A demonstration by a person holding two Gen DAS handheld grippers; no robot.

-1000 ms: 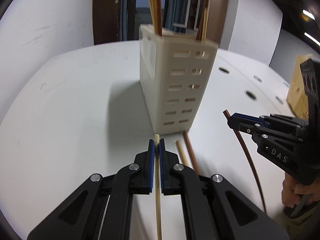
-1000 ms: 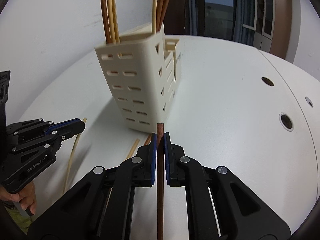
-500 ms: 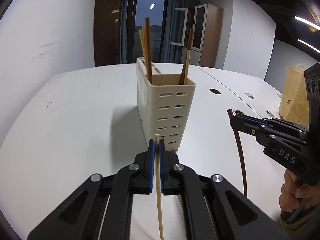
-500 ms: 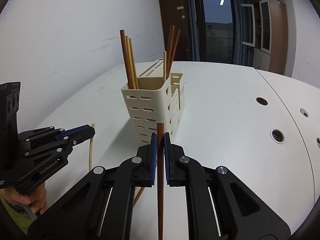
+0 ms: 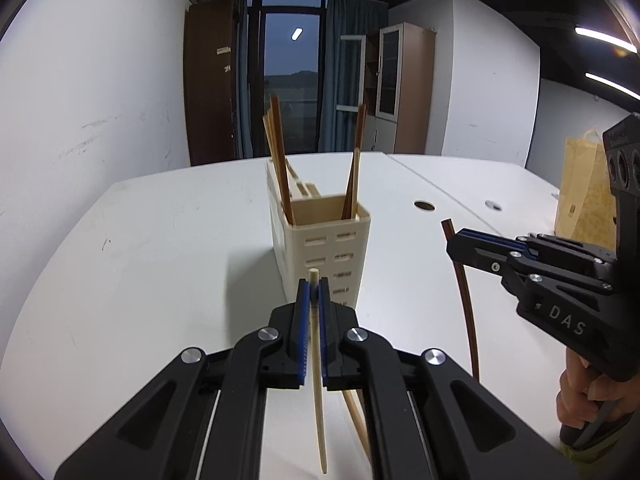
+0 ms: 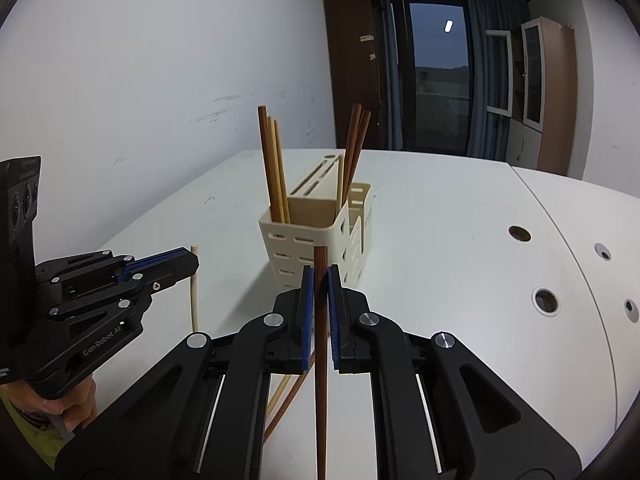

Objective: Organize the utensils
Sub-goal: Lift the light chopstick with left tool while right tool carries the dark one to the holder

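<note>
A cream slotted utensil holder [image 5: 320, 240] [image 6: 316, 236] stands on the white table, with several light and dark chopsticks upright in it. My left gripper [image 5: 314, 285] is shut on a pale chopstick [image 5: 318, 380], held above the table just short of the holder; the same gripper [image 6: 192, 260] and pale chopstick [image 6: 194, 292] show at the left of the right wrist view. My right gripper [image 6: 320, 276] is shut on a dark brown chopstick [image 6: 320, 380], seen too in the left wrist view as the gripper [image 5: 454, 240] with the dark chopstick [image 5: 466, 300] hanging below.
Two loose chopsticks [image 6: 284, 404] [image 5: 356, 412] lie on the table under the grippers. Round cable holes [image 6: 546, 300] dot the table's right side. A paper bag [image 5: 580, 184] stands far right. A person's hands [image 5: 584, 396] grip the handles.
Both grippers have risen with their chopsticks and tilted up, so the holder now sits lower and smaller in both views and its open top shows.
</note>
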